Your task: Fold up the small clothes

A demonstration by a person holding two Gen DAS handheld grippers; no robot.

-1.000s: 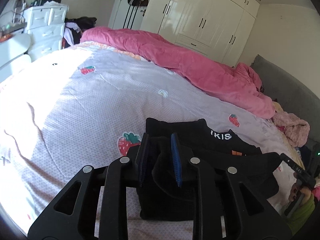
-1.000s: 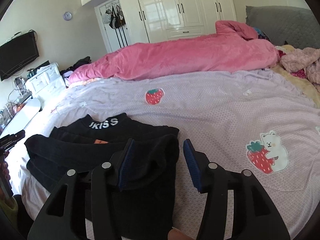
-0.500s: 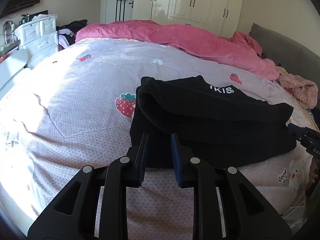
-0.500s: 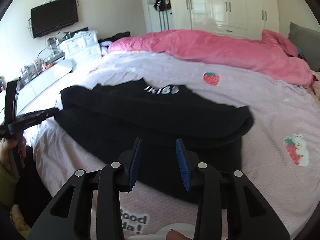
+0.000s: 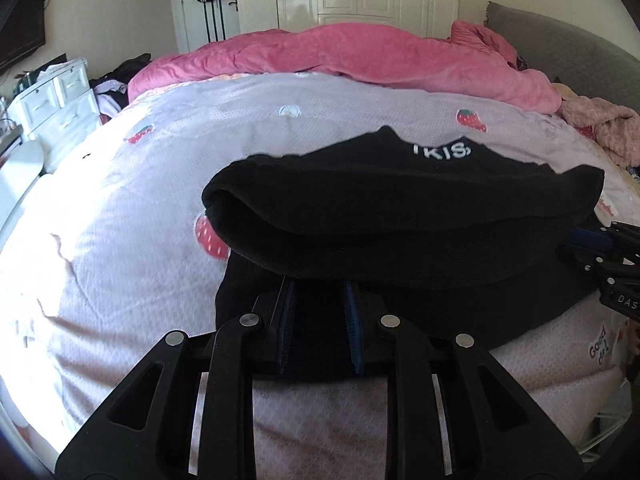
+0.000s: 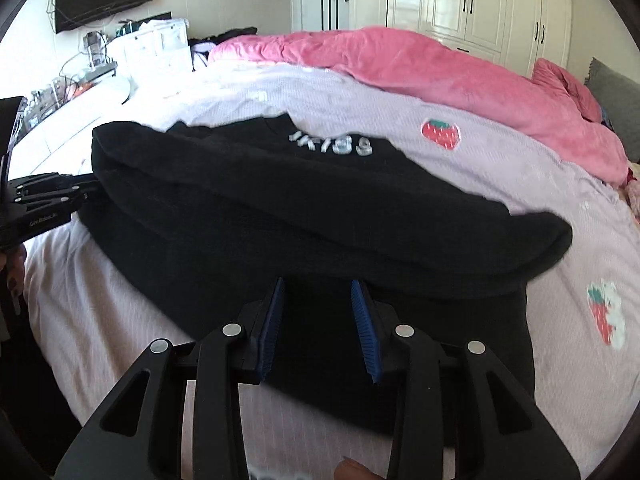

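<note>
A black garment (image 5: 400, 216) with white lettering lies folded over itself on the lilac strawberry-print bedsheet (image 5: 140, 200); it also shows in the right wrist view (image 6: 304, 200). My left gripper (image 5: 320, 292) is open, its blue pads low over the garment's near left edge with nothing between them. My right gripper (image 6: 320, 292) is open over the near right part of the cloth, empty. The right gripper shows at the right edge of the left wrist view (image 5: 608, 256); the left gripper shows at the left edge of the right wrist view (image 6: 40, 200).
A pink duvet (image 5: 360, 56) lies heaped along the far side of the bed. A pink fluffy garment (image 5: 600, 128) sits at the right by the grey headboard (image 5: 560, 40). White drawers (image 5: 56, 104) stand left. White wardrobes (image 6: 480, 0) line the back wall.
Both grippers have let go of the black cloth after carrying its fold forward, and have drawn back toward the near edge of the bed. The garment now lies folded over itself.
</note>
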